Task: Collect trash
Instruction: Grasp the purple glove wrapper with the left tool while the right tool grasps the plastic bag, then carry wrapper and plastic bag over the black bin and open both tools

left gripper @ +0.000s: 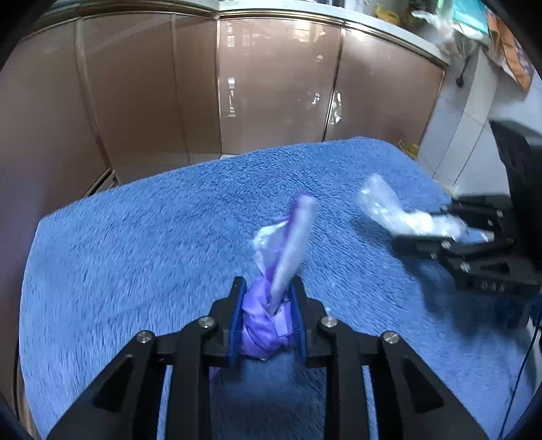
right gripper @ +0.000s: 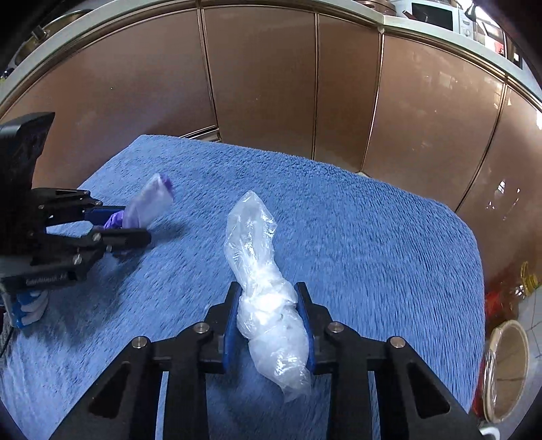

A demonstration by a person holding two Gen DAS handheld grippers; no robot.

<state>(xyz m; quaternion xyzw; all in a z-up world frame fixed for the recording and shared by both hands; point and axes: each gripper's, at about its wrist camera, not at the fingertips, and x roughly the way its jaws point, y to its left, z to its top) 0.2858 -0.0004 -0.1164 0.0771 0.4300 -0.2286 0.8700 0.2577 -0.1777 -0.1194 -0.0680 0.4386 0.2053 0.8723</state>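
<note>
My left gripper (left gripper: 267, 287) is shut on a knotted purple plastic bag (left gripper: 267, 318), held above the blue fluffy mat (left gripper: 135, 254); the bag's tail sticks up and forward. My right gripper (right gripper: 269, 291) is shut on a clear crumpled plastic bag (right gripper: 267, 311), also above the mat (right gripper: 372, 237). In the left wrist view the right gripper (left gripper: 420, 226) is at the right with the clear bag (left gripper: 382, 203). In the right wrist view the left gripper (right gripper: 125, 223) is at the left with the purple bag (right gripper: 145, 203).
Brown glossy cabinet doors (left gripper: 277, 84) stand behind the mat. A round bin with a plastic liner (right gripper: 504, 369) sits on the floor at the right of the mat. A counter with clutter (left gripper: 467, 23) runs along the top right.
</note>
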